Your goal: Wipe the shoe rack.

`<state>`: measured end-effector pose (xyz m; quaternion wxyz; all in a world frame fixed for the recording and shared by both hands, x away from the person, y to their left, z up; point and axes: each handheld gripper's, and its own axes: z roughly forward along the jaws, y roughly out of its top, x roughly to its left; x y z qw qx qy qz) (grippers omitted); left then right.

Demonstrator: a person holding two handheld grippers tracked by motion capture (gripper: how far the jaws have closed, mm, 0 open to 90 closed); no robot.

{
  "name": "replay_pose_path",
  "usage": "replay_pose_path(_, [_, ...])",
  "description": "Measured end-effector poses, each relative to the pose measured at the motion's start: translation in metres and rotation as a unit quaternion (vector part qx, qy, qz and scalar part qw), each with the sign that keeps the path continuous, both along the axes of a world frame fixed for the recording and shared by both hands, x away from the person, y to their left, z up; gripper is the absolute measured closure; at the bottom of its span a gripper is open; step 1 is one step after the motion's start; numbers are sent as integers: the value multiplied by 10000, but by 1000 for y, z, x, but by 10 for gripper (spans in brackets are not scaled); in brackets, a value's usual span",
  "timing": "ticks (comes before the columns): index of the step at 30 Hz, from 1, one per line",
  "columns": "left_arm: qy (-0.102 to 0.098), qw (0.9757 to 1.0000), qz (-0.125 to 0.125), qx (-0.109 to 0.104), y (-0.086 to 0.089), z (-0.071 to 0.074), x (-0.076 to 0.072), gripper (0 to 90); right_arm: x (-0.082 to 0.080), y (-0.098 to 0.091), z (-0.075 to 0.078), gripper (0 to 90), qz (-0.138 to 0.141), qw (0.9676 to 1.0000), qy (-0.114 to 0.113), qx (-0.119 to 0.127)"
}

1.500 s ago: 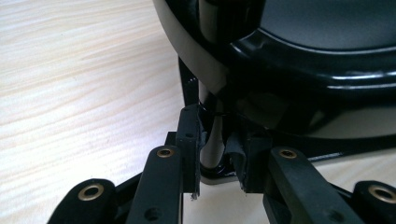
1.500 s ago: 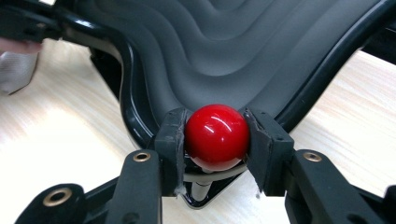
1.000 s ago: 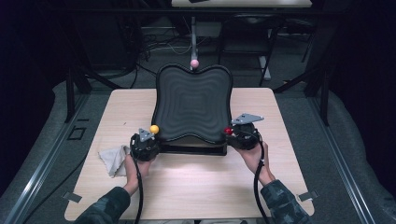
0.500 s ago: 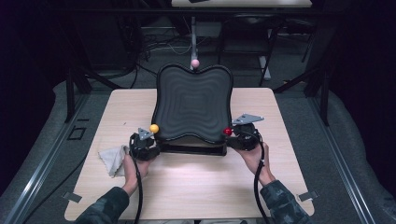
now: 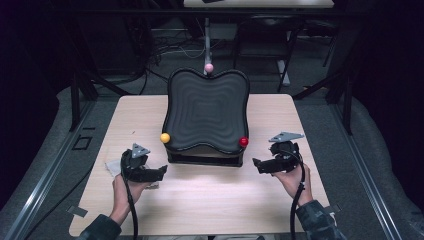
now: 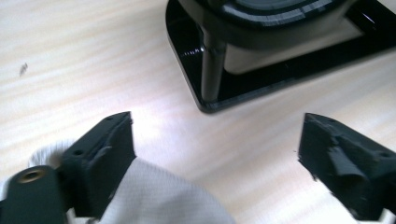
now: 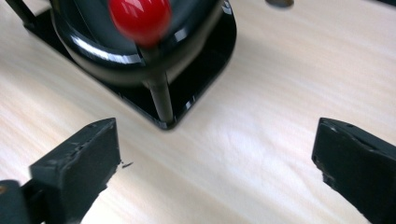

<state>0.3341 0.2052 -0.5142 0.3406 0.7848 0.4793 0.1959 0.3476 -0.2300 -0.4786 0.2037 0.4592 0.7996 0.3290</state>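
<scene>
Standing mid-table on its black base (image 5: pixel 205 161), the wavy black tray (image 5: pixel 206 112) carried a yellow ball (image 5: pixel 165 137), red ball (image 5: pixel 243 141) & pink ball (image 5: pixel 209 67) at its rim. We held the left gripper (image 5: pixel 159 171) & right gripper (image 5: pixel 257 163) just beside the near corners; jaws had just been opening, wide apart, nothing between. A white cloth (image 6: pixel 154 196) lay under the left one.

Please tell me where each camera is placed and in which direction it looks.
High view: above the person's side, looking forward and down on the table; both forearms, left gripper, right gripper.
Left gripper view: on the left gripper, open, facing the stand; a cloth beneath.
Right gripper view: on the right gripper, open, facing the red ball.
All share the stand.
</scene>
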Motion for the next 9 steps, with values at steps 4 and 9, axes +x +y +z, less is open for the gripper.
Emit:
replay_pose_path(4, [155,9998,-145,7,-2,0,-5,47,-4,-8,-10,0,-86,9999,45,-27])
replay_pose_path(9, [147,9997,-184,28,-6,-1,-3,24,-3,-10,-17,0,-75,9999,133,-58])
